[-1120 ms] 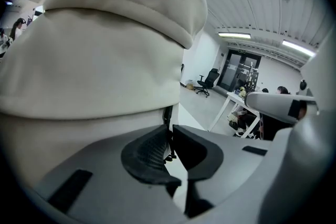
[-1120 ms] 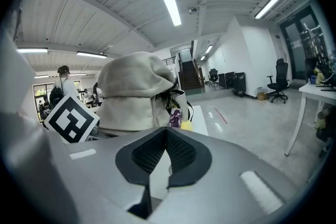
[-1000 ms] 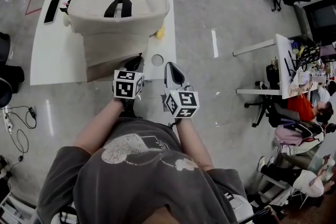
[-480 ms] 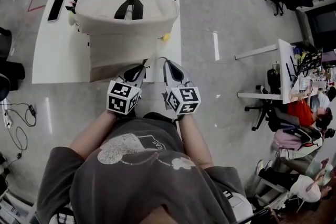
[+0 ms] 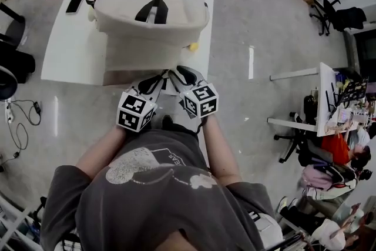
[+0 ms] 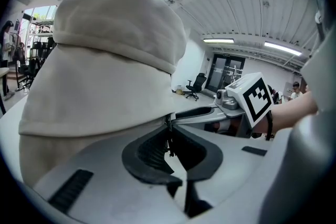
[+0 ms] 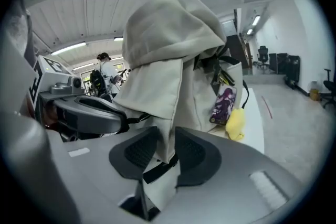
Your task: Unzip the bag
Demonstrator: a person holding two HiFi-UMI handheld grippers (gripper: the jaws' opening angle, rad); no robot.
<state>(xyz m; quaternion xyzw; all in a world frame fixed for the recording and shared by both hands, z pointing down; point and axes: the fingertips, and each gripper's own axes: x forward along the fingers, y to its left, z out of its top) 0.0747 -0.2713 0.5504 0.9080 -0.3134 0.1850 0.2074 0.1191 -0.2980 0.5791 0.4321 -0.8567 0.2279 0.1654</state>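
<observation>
A beige backpack (image 5: 153,14) lies on a white table (image 5: 67,53), black straps up. Both grippers meet at its near end. My left gripper (image 5: 160,80) is shut at its tips on a thin dark zipper pull (image 6: 169,139) under the bag's bulging fabric (image 6: 105,60). My right gripper (image 5: 176,74) is opening. A hanging fold of the bag (image 7: 168,50) and a black strap (image 7: 160,170) lie between its pads (image 7: 197,155), which stand visibly apart. A yellow charm (image 7: 235,124) and a purple tag (image 7: 221,105) dangle from the bag's side.
A black phone (image 5: 77,0) lies on the table's far left corner. Cables (image 5: 17,132) trail on the floor at left. Desks, office chairs and people (image 5: 341,138) fill the room's right side. The table's near edge runs just under the grippers.
Both grippers have moved forward to the bag's near end and drawn close together. The head view has shifted, so the table sits more to the right.
</observation>
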